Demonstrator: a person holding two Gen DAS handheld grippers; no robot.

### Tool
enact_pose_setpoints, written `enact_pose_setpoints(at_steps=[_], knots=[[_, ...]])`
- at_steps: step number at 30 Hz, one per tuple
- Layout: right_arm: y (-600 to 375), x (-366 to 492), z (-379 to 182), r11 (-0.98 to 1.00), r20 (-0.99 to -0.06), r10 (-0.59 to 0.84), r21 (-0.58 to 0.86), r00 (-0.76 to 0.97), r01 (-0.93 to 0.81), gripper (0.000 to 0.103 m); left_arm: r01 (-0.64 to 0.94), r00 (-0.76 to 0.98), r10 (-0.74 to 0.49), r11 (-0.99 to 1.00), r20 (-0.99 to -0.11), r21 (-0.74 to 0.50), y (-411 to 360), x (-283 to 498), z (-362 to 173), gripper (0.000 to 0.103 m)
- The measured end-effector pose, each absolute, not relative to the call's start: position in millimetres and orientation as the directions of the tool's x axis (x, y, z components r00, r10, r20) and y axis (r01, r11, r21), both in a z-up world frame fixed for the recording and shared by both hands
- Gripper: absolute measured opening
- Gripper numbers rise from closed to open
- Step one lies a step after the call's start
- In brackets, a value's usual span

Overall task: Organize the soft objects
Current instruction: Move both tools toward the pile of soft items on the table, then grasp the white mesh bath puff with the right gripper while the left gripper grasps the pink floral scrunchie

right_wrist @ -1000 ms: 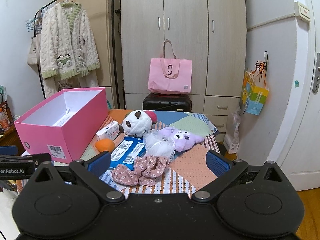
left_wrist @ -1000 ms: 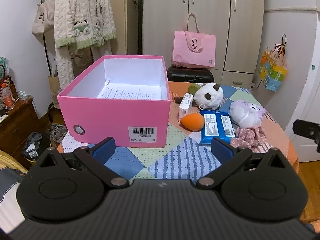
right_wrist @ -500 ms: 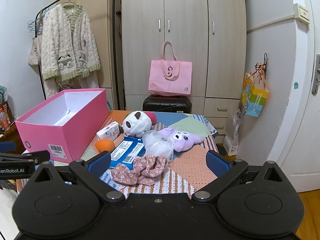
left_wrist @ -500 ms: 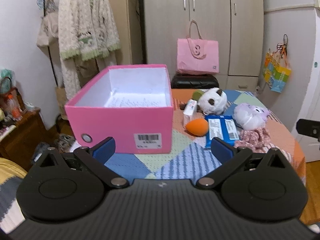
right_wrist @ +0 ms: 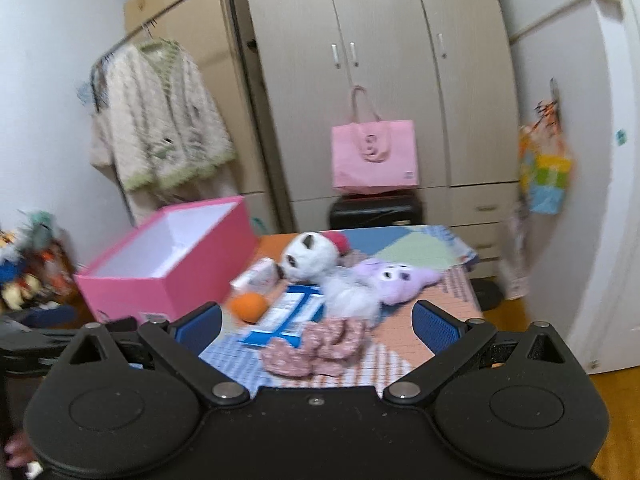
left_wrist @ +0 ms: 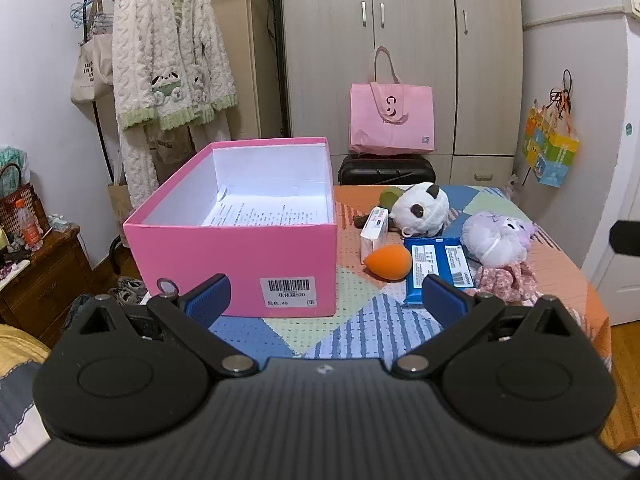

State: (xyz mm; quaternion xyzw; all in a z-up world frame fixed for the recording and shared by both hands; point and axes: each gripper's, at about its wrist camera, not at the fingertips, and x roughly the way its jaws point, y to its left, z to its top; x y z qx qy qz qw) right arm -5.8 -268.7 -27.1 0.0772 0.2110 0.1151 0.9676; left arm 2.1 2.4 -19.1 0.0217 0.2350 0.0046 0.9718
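Left tongs (left_wrist: 326, 300) spread wide, nothing held, hovering over the near edge of the patchwork surface (left_wrist: 360, 332); pink box (left_wrist: 240, 240) sits just ahead, slightly left of centre. Right tongs (right_wrist: 316, 322) also wide open and empty, view blurred; floral scrunchie (right_wrist: 316, 346) lies just ahead between the fingers, not touched. Beyond it: one blue wipes pack (right_wrist: 286, 316), one orange sponge (right_wrist: 250, 307), one white mesh puff (right_wrist: 350, 294), one small white carton (right_wrist: 258, 274), one purple plush (right_wrist: 394, 280), one panda plush (right_wrist: 310, 256). All loose on the surface right of the box, clustered close. The box is open-topped, holds only a printed paper sheet (left_wrist: 268, 212) on its floor. Farther back: pink tote bag (left_wrist: 392, 118) on a black suitcase (left_wrist: 386, 170).
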Motion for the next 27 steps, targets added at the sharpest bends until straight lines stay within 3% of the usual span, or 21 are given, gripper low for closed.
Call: enact_pose_setpoints(at_steps=[11, 21, 27], knots=[[-275.7, 11.4, -49.6, 0.959, -0.308, 0.278, 0.140, 0.910, -0.245, 0.103, 0.179, 0.879, -0.180, 0.983, -0.441, -0.046, -21.7, 24.7, -36.7, 0.103], [-295.2, 55.2, -70.3, 0.936, -0.364, 0.346, 0.195, 0.865, -0.292, 0.102, 0.324, 0.868, -0.263, 0.943, -0.422, 0.079, -69.2, 54.8, -74.2, 0.100], [-305.5, 91.1, -80.1, 0.912, -0.405, 0.408, 0.222, 0.818, -0.344, 0.096, 0.466, 0.806, -0.402, 0.884, -0.434, 0.047, -92.4, 69.1, -84.4, 0.100]])
